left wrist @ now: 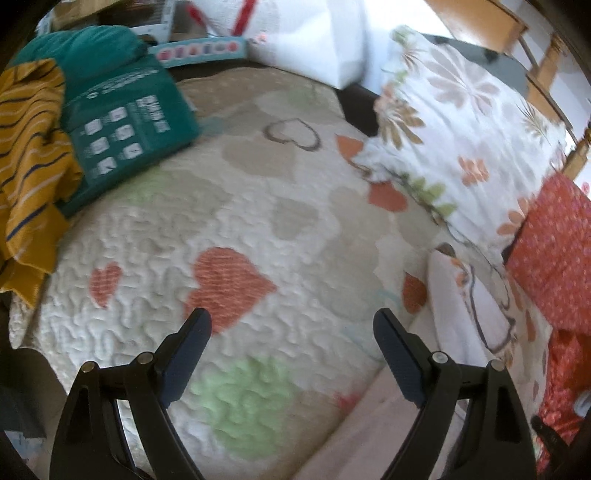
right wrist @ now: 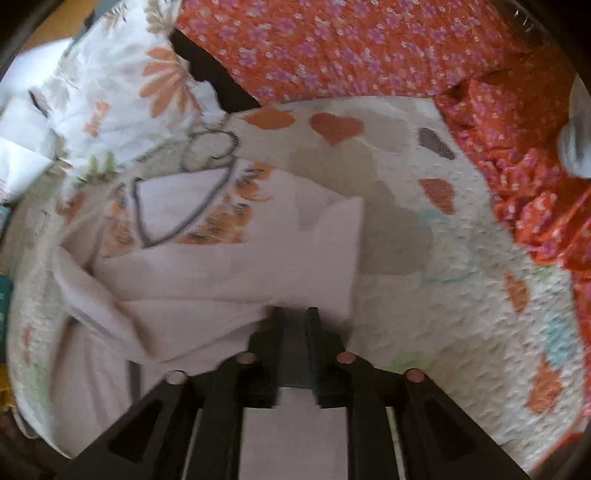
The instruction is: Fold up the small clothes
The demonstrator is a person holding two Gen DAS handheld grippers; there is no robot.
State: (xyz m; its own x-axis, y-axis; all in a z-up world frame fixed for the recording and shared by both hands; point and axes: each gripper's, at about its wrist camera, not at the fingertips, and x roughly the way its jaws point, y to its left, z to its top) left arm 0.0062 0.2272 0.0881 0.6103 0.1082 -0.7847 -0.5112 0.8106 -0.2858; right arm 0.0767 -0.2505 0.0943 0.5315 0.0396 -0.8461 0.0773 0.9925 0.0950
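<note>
We count two tongs, the left tongs (left wrist: 291,325) and the right tongs (right wrist: 295,314), each with two black fingers. One quilted bedspread (left wrist: 258,206) printed with hearts covers the bed. On it we see one pale pink garment (right wrist: 221,273) with a heart outline and orange print. There is one flowered pillow (left wrist: 461,122) in white, orange and green, and one red cloth with small pink flowers (right wrist: 351,48). At the far corner we count one teal package (left wrist: 129,125) printed with white pictograms, one mustard striped garment (left wrist: 33,147), and one white pillow (left wrist: 306,40) behind. One wooden chair (left wrist: 517,33) stands beyond the bed.
</note>
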